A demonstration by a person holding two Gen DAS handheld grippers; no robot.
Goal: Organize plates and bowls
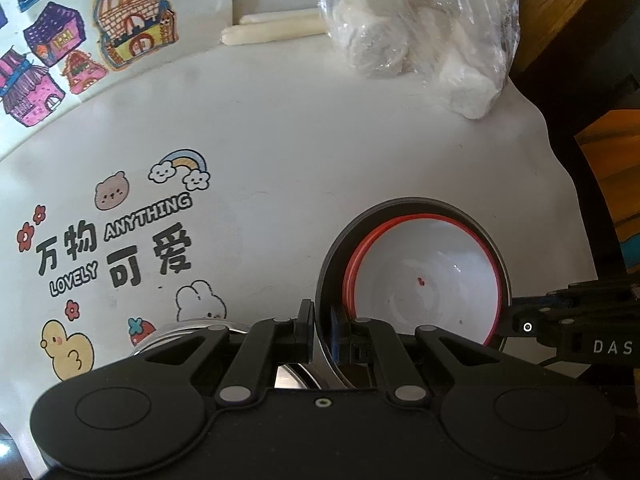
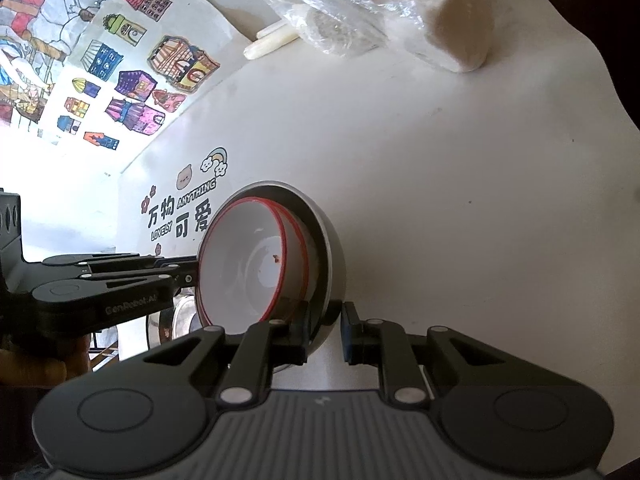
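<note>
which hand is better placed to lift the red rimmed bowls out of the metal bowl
Left. The left claw pinches the metal bowl rim beside the red-rimmed bowls; the right claw straddles its outer wall.

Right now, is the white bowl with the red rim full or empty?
Nearly empty: the white bowl with the red rim shows a bare white inside with only a tiny red speck, nested in the grey metal bowl.
</note>
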